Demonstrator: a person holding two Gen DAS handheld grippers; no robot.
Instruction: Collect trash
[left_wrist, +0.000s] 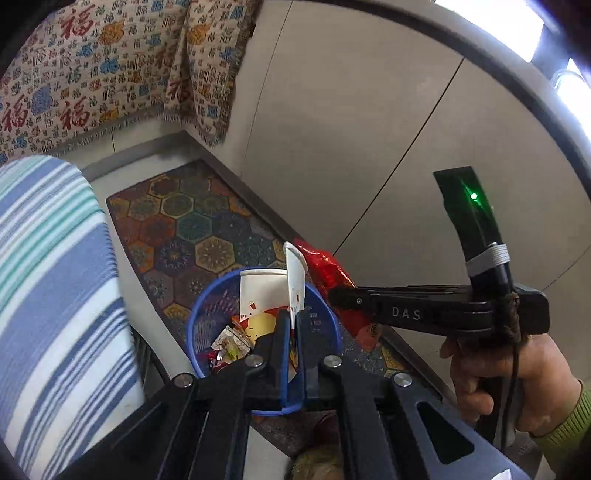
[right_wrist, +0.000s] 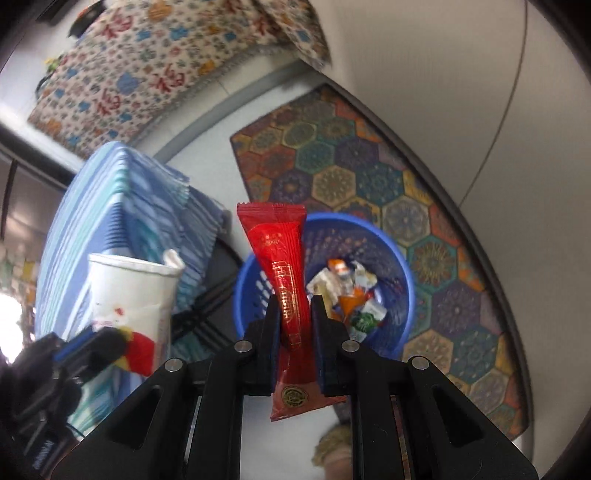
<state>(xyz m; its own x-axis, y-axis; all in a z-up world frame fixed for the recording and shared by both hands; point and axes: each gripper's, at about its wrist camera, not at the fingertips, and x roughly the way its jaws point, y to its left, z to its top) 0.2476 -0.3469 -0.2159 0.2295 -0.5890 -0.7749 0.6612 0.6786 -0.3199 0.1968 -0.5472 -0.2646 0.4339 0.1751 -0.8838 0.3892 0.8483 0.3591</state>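
Two-handed trash collection over a blue basket (right_wrist: 400, 266) that stood on a hexagon-patterned rug (right_wrist: 369, 173); the basket already held crumpled wrappers (right_wrist: 351, 291). The left hand-held gripper (left_wrist: 293, 325) was clamped on the flattened rim of a white paper cup (left_wrist: 264, 295), which hung directly above the basket opening. The right hand-held gripper (right_wrist: 295, 314) was clamped across the middle of a red snack wrapper (right_wrist: 284, 266), its sealed top end standing upright over the basket's near rim and its lower end trailing back between the jaws. In the left wrist view the right tool entered from the side, gripped by a hand (left_wrist: 506, 373) in a green sleeve (left_wrist: 569, 424). A striped blue-and-white cloth (left_wrist: 55, 288) lay beside the basket, and a patterned throw (left_wrist: 110, 62) hung farther back.

Handling, as judged: both items appeared light and empty. The cup wall was thin and creased readily, so a pinch at the rim flattened it but held securely. The wrapper was soft, glossy film, probably slippery; a grip across the mid-body, where the film doubled, seemed firmer than one at a sealed edge. Neither item looked fragile, so either could simply drop in on release
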